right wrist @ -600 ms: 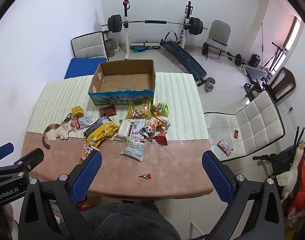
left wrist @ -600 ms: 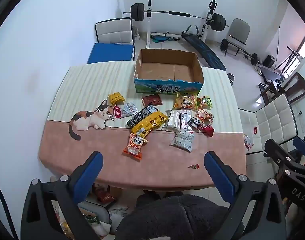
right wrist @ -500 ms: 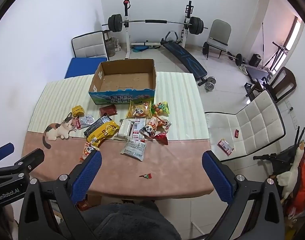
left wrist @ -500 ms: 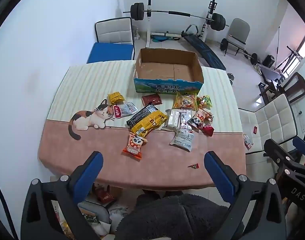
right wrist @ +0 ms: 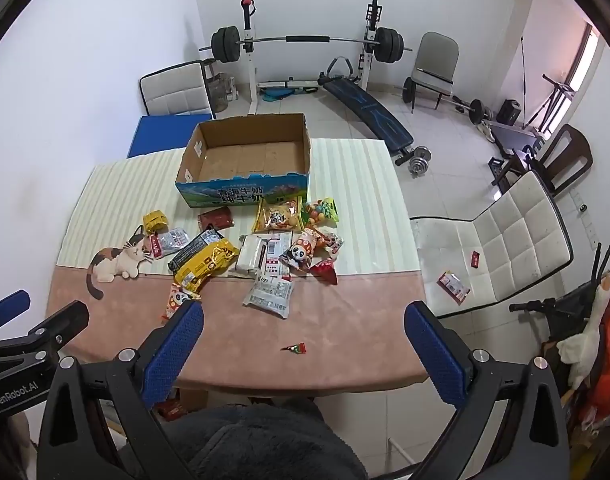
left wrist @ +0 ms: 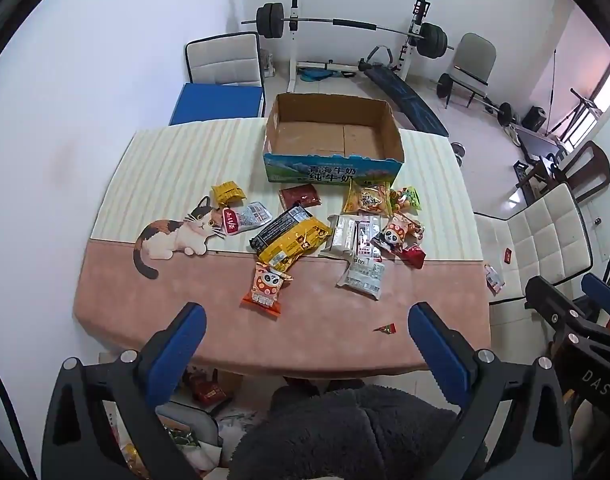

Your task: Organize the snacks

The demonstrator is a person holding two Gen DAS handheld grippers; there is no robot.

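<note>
Both hand-held grippers hang above the near edge of the bench (left wrist: 117, 308), tilted steeply down. Left hand-held gripper (left wrist: 307, 338): blue-padded jaws spread wide, nothing between them. Right hand-held gripper (right wrist: 305, 338): the same, wide apart and empty.

Bench cover is cream-striped at the far half, pink at the near half, with a printed cat (left wrist: 177, 234) at the left.

Cardboard box (left wrist: 333, 136) stands open at the far middle of the bench, nothing inside it.

Snacks lie loose in front of the box, none touched. Dark red packet (left wrist: 300, 196) just before the box's front wall. Small yellow packet (left wrist: 227, 193) and a red-and-silver packet (left wrist: 245, 218) beside the cat's head. Yellow-and-black bag (left wrist: 291, 236) in the middle, overlapping the stripe-pink border. Orange panda packet (left wrist: 267, 289) on the pink part, nearest the left jaws. White packet (left wrist: 363, 274) to its right. Tiny red wrapper (left wrist: 387, 328) alone near the bench's front edge.

A white chair (right wrist: 501, 240) stands to the right of the bench; a barbell rack (right wrist: 305, 44) against the back wall.
</note>
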